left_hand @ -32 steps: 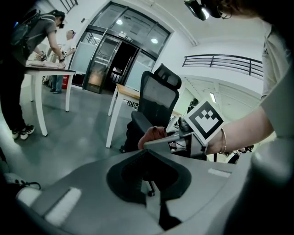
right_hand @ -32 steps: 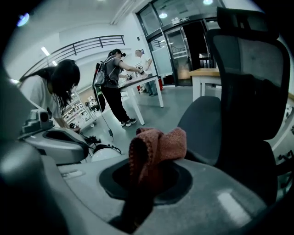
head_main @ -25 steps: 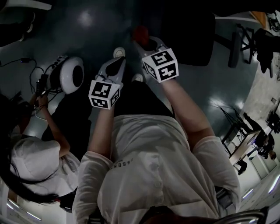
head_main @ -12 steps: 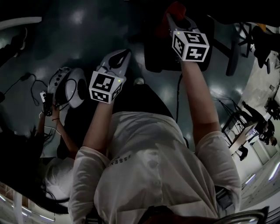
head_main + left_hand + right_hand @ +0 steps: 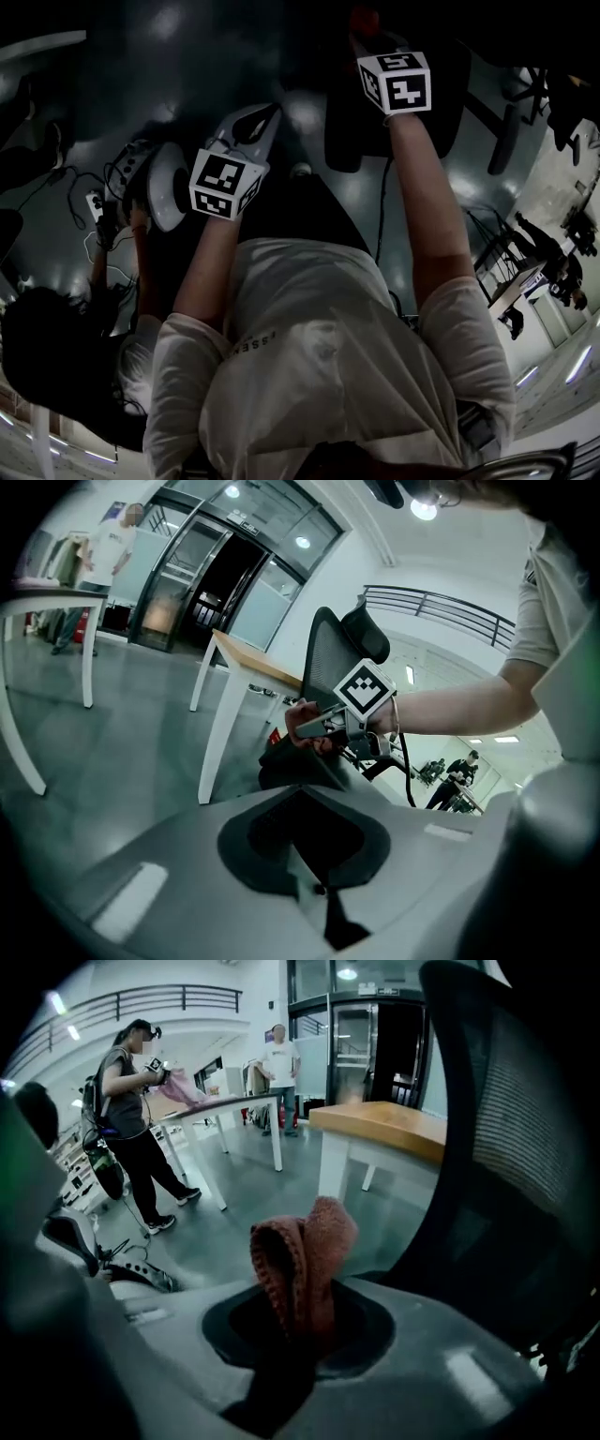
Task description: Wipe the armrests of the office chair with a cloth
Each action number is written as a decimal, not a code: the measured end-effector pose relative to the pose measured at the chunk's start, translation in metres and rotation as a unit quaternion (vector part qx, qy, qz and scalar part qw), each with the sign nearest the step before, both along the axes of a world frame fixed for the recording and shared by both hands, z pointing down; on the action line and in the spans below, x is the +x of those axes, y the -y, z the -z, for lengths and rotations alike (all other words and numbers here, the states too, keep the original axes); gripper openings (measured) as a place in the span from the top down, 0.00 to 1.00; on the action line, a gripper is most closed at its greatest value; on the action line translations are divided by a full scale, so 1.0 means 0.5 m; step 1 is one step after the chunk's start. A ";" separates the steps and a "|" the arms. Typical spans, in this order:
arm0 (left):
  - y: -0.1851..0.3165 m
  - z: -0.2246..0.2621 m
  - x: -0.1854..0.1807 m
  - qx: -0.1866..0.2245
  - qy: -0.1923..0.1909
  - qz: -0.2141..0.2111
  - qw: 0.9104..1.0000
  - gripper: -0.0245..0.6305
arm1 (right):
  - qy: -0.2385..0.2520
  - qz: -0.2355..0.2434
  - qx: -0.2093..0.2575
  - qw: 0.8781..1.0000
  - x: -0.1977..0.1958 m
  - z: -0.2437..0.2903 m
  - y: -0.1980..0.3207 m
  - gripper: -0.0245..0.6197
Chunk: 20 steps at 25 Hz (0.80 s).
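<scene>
In the right gripper view a reddish-pink cloth (image 5: 305, 1251) sticks up from my right gripper (image 5: 298, 1340), which is shut on it. The black mesh back of the office chair (image 5: 511, 1157) fills the right side, close by. In the head view the right gripper (image 5: 367, 36) reaches far forward over the chair's dark seat (image 5: 427, 117), with the cloth (image 5: 364, 19) at its tip. My left gripper (image 5: 255, 127) hangs lower and to the left over the floor, shut and holding nothing. From the left gripper view (image 5: 323, 892) the chair (image 5: 330, 658) and the right gripper (image 5: 323, 728) lie ahead.
A white round device (image 5: 159, 183) with cables lies on the floor at left, and a crouching person (image 5: 66, 337) is beside it. A wooden-topped table (image 5: 384, 1119) stands beyond the chair. Two people (image 5: 127, 1101) stand further back. Dark stands (image 5: 511, 103) are at right.
My right gripper has gone up and forward with the cloth, from beside the left gripper to over the chair. The left gripper has barely moved.
</scene>
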State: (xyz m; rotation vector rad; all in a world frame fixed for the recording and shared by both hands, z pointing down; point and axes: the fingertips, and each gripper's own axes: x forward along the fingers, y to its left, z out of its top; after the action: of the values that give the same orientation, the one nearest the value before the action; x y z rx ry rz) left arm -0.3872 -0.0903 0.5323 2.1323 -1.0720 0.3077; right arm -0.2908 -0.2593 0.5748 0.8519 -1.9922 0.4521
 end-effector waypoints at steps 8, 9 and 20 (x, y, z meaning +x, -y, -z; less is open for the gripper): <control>-0.002 0.002 -0.011 0.001 -0.005 0.006 1.000 0.94 | -0.040 0.065 -0.004 0.997 -0.039 0.000 -0.026 0.88; -0.004 0.003 -0.010 0.001 -0.004 0.005 1.000 0.94 | -0.040 0.075 0.002 0.996 -0.049 0.004 -0.032 0.88; -0.078 0.013 0.003 0.011 0.005 0.022 1.000 0.94 | -0.023 0.162 0.021 0.986 -0.136 0.025 -0.158 0.88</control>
State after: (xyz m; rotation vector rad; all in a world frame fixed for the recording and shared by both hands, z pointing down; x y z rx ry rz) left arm -0.3856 -0.0513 0.5256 2.1248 -1.1314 0.2868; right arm -0.3586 -0.1804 0.5623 0.5424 -2.0551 0.2013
